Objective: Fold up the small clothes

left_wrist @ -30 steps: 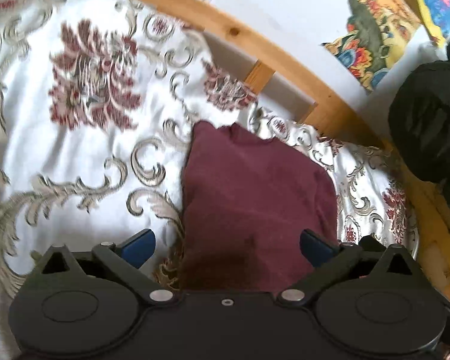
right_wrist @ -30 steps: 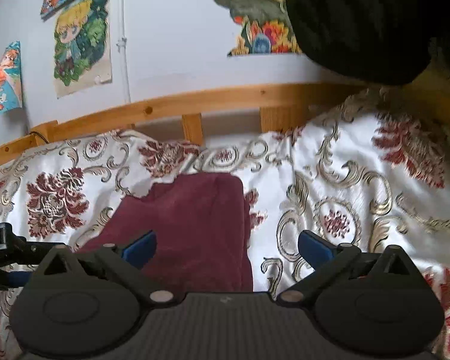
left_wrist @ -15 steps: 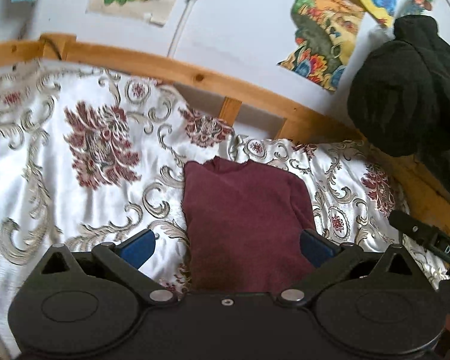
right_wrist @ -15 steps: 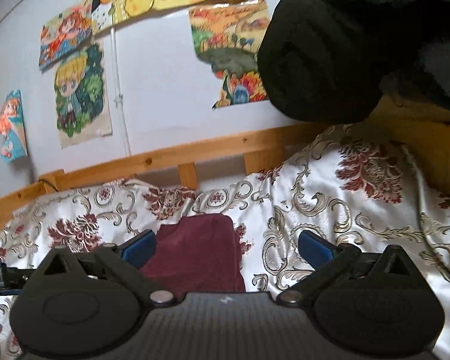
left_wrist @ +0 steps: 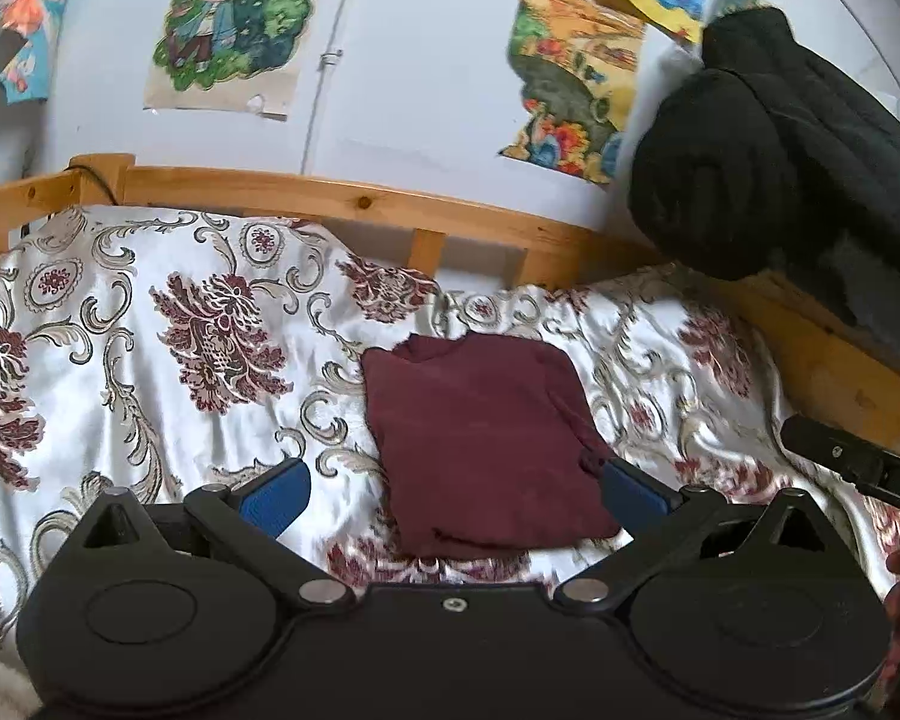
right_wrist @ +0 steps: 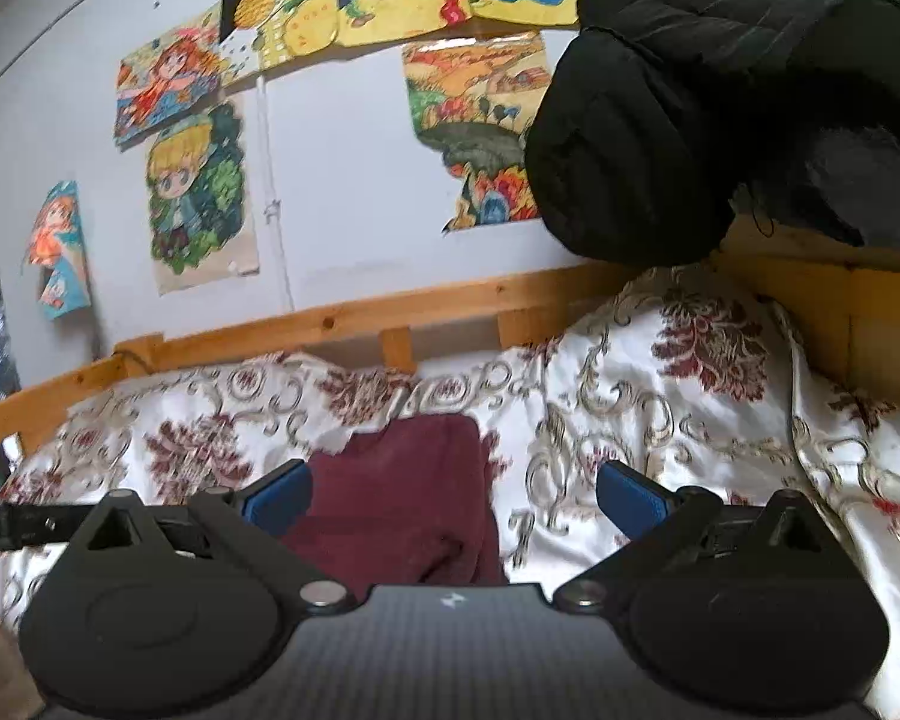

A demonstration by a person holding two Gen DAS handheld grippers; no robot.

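A maroon garment (left_wrist: 480, 438) lies folded into a compact rectangle on the white floral bedspread (left_wrist: 150, 372). It also shows in the right wrist view (right_wrist: 414, 498). My left gripper (left_wrist: 455, 495) is open and empty, held back above the garment's near edge. My right gripper (right_wrist: 453, 498) is open and empty, raised above the bed with the garment under its left finger. The tip of the right gripper (left_wrist: 858, 462) shows at the right edge of the left wrist view.
A wooden bed rail (left_wrist: 342, 198) runs along the far side and the right. A black padded jacket (left_wrist: 798, 150) hangs over the right corner. Drawings are taped on the wall (right_wrist: 330, 180).
Both grippers have pulled back and tilted up from the folded garment, so more wall shows and the garment looks smaller. The garment has not moved.
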